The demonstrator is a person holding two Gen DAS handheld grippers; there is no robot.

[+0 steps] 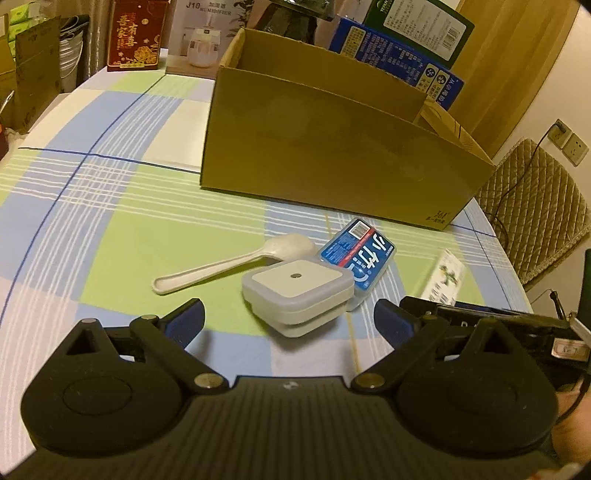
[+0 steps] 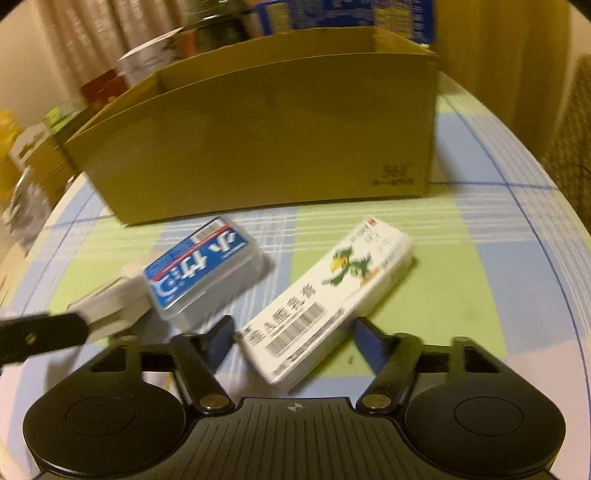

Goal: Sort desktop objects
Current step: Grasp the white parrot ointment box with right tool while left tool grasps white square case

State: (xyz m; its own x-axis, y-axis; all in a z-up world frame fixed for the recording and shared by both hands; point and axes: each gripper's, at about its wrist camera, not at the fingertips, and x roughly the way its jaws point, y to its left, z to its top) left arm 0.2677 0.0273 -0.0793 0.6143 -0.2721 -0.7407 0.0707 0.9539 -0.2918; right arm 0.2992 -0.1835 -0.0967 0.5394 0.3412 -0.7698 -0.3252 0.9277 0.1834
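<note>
A white square lidded box (image 1: pixel 297 295) lies on the checked tablecloth just ahead of my open left gripper (image 1: pixel 290 323). Behind it lie a cream spoon (image 1: pixel 236 264) and a blue-labelled clear case (image 1: pixel 356 254). My right gripper (image 2: pixel 293 330) is open with its jaws on either side of the near end of a long white carton with a green bird (image 2: pixel 328 308), which lies on the cloth. The blue case (image 2: pixel 205 273) and the white box (image 2: pixel 110 308) lie to its left. The carton's edge (image 1: pixel 445 278) shows in the left wrist view.
A large open cardboard box (image 1: pixel 332 147) stands behind the objects; it also shows in the right wrist view (image 2: pixel 266 133). Printed boxes (image 1: pixel 399 48) and a red box (image 1: pixel 135 35) stand along the back. A padded chair (image 1: pixel 535 206) is at the table's right edge.
</note>
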